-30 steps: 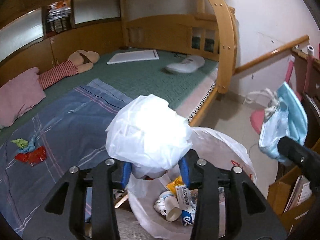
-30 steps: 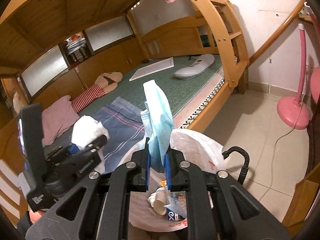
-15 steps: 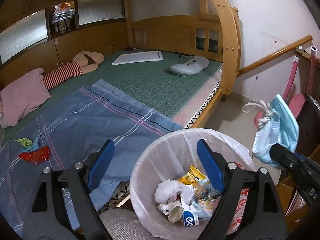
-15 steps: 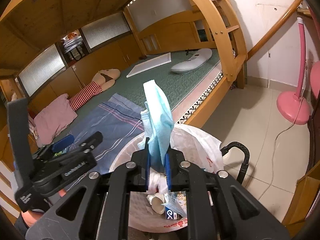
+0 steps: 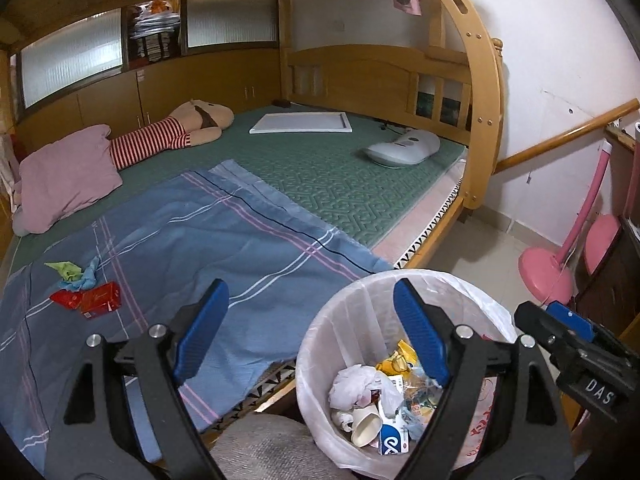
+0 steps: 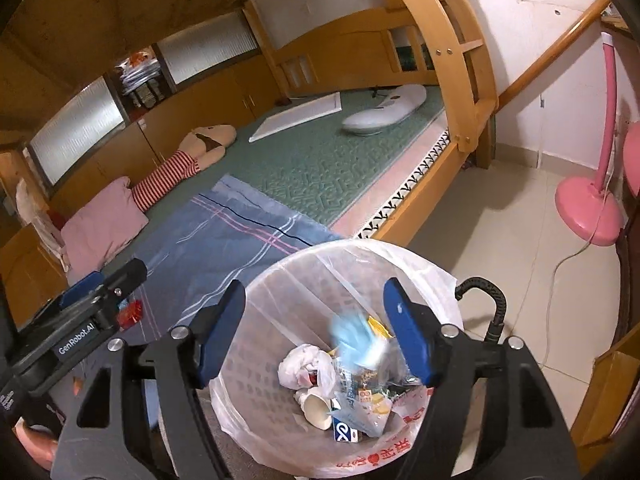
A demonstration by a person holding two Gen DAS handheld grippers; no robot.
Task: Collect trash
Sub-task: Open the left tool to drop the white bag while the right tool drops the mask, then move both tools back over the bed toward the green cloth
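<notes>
**Trash bin under two spread grippers**

Trash bin (image 6: 280,276), lined with a white bag, stands beside the bed (image 5: 320,168); the right gripper (image 6: 314,338) hangs above it, jaws opening and gripping nothing; a blurred blue face mask (image 6: 356,340) sits between them, apart from both pads, over the crumpled tissue (image 6: 304,364) and paper cup (image 6: 316,404); the left gripper (image 5: 310,332) stands wide and empty; red wrappers (image 5: 90,298) lie on the blue blanket (image 5: 224,248); a pink fan base (image 6: 588,212) stands on the floor; the left gripper's side reads "GenRobot.AI".
</notes>
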